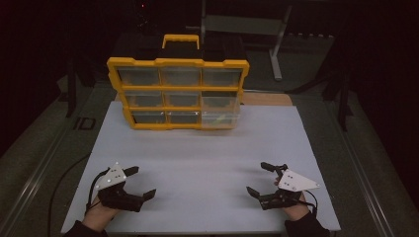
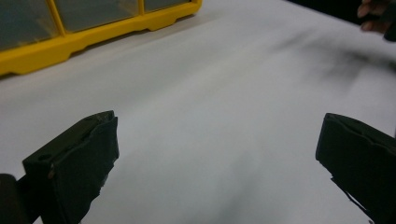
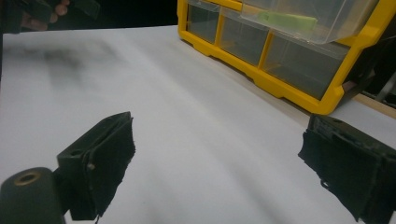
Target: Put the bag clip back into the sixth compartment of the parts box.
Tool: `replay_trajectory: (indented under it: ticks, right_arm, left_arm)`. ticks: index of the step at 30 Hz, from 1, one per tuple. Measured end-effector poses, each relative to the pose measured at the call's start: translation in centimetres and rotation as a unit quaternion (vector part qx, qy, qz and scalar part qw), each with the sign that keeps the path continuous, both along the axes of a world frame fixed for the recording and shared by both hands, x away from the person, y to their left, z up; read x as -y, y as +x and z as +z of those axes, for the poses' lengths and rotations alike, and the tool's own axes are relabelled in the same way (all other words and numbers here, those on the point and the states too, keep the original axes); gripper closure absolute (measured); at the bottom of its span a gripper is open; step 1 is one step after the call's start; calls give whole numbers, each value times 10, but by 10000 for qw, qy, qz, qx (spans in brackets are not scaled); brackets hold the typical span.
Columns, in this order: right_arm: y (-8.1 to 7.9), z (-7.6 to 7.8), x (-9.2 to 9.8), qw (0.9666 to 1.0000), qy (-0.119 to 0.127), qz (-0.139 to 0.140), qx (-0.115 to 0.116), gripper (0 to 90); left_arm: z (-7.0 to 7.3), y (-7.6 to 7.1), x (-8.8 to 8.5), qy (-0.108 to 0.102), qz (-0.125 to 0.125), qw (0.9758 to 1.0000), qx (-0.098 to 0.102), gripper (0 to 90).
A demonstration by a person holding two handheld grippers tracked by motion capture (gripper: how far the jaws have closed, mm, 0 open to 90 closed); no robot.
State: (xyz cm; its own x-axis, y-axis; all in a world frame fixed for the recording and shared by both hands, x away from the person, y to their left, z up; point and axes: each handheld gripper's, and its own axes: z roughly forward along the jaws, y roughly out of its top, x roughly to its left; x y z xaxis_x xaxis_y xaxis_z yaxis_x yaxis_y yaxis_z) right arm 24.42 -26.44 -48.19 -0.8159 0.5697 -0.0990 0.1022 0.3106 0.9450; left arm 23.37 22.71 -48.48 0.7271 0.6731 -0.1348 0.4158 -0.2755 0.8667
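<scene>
With both the left tool point(image 1: 141, 181) and right tool point(image 1: 260, 178) held wide open and empty, the half-pulled drawer point(image 1: 220, 118) of the far yellow organizer point(image 1: 178, 63) could be knocked out if approached carelessly.

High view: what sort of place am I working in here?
Probably a dim lab or workshop recording bench, not a home. A plain white tabletop carries just a yellow plastic drawer organiser with clear bins, metal stand legs rise behind it, and the surroundings are dark.
</scene>
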Motion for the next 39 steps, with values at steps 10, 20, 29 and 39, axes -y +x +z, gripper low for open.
replay_trajectory:
  ticks: [10, 20, 29, 39]
  right_arm:
    - [0, 0, 0, 10000, -19, 3, 1, 91]
    - [0, -1, 0, 10000, -38, -15, -5, 91]
    - [0, -2, -2, 10000, -99, -5, -8, 91]
    - [0, -3, -4, 9999, -118, 22, -55, 91]
  left_arm:
    - [-13, -8, -7, 274, 718, 9969, 194, 0]
    - [-20, -10, -18, 429, 1229, 9904, 460, 0]
    - [-25, -10, -23, 298, 1280, 9890, 685, 0]
    - [-23, -11, -24, 395, 2003, 9755, 825, 0]
